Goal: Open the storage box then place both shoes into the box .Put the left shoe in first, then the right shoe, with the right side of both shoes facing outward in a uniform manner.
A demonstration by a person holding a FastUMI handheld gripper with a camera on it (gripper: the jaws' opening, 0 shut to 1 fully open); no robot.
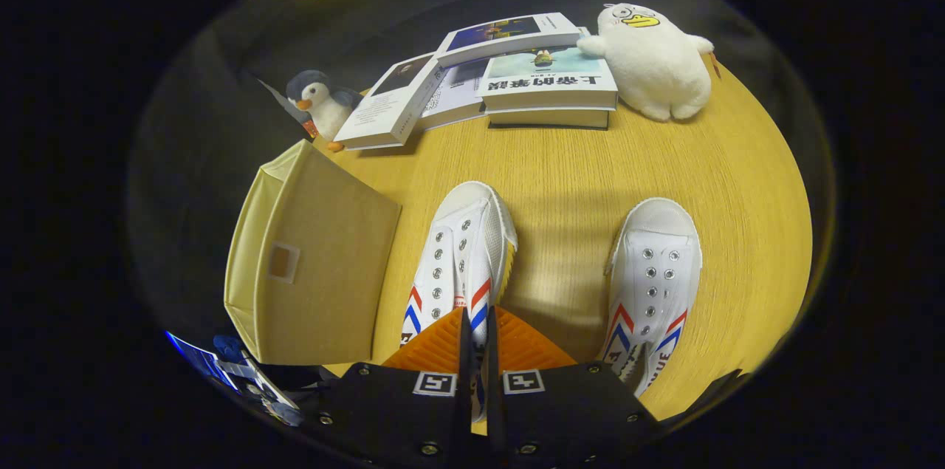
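Note:
Two white canvas shoes with red and blue stripes lie toes away from me on the wooden table. The left-hand shoe is tilted, showing its pale sole edge, and its rear runs in between my fingers. My gripper is shut on that shoe's rear upper, with only a thin slit between the fingers. The other shoe lies flat to the right of the fingers, untouched. A beige fabric storage box stands left of the held shoe, its broad panel with a small square patch facing me; I cannot tell whether it is open.
Several books lie stacked and fanned at the table's far side. A penguin plush sits beyond the box and a white duck plush beside the books at the far right. Bare wood lies between the shoes and the books.

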